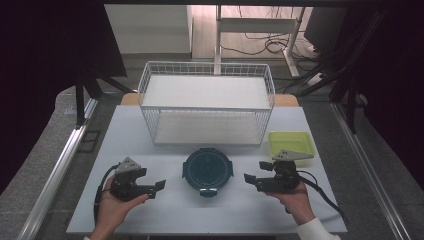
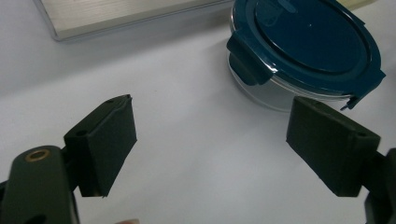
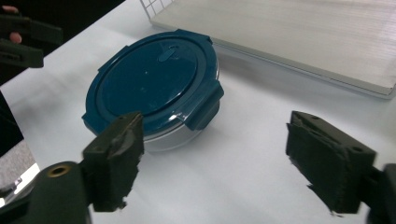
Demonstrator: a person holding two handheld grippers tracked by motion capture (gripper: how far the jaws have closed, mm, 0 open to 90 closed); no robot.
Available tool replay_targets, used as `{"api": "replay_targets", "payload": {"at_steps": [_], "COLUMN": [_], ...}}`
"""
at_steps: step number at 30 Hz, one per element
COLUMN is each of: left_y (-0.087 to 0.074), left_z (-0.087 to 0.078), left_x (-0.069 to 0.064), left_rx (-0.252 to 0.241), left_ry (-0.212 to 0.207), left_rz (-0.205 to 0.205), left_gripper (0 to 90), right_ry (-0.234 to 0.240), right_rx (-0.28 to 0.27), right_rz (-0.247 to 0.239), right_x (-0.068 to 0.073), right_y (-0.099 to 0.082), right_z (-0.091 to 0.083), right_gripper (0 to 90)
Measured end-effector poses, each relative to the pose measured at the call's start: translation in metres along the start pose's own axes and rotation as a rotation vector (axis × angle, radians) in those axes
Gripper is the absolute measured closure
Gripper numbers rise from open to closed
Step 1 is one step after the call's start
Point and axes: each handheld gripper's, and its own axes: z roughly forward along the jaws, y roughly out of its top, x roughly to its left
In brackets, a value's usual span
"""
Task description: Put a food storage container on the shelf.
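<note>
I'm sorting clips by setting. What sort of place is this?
Probably a lab recording station: a white table behind dark curtains, loose floor cables, a staged box and wire basket.

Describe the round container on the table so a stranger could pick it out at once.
Start at the white wire basket at the back of the table. Directly in front of it, midway between the two hand-held claws, sits the round container. Unlike the square yellow-green tray to its right, it is round, with clear walls and a dark blue clip-on lid.
</note>
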Motion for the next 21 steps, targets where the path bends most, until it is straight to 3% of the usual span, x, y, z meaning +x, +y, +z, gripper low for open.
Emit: {"api": "replay_targets", "payload": {"at_steps": [2, 6, 7, 8, 12, 16, 17, 21], "left_y": [0.000, 0.004, 0.004, 0.004, 0.008, 0.018, 0.018, 0.019], "left_z": [-0.002, -0.002, 0.000, 0.000, 0.005, 0.005, 0.005, 0.004], "left_x": [0.001, 0.003, 0.003, 0.003, 0.001, -0.005, -0.006, -0.010], "left_rx": [-0.013, -0.046, -0.046, -0.046, -0.041, -0.029, -0.025, -0.002], "left_ry": [0.011, -0.017, -0.031, -0.031, -0.048, -0.100, -0.102, -0.149], "left_rz": [-0.011, -0.033, -0.030, -0.030, -0.022, -0.061, -0.066, -0.098], "left_gripper": [15.5, 15.5, 17.0, 17.1, 16.8, 16.8, 15.7, 11.6], "right_ry": [0.012, 0.023, 0.009, 0.009, 0.036, 0.046, 0.037, 0.086], "right_rx": [0.000, -0.002, -0.004, -0.004, -0.015, 0.010, 0.035, 0.056], "right_rz": [0.016, 0.064, 0.094, 0.094, 0.138, 0.111, 0.079, 0.084], "right_x": [-0.001, -0.002, -0.003, -0.003, -0.003, 0.001, 0.004, 0.011], "right_y": [0.001, 0.003, 0.003, 0.003, 0.005, 0.004, 0.003, 0.009], "right_z": [0.002, 0.005, 0.005, 0.005, 0.007, 0.010, 0.011, 0.018], "right_gripper": [15.3, 14.8, 15.6, 15.6, 16.0, 17.1, 17.1, 16.1]}}
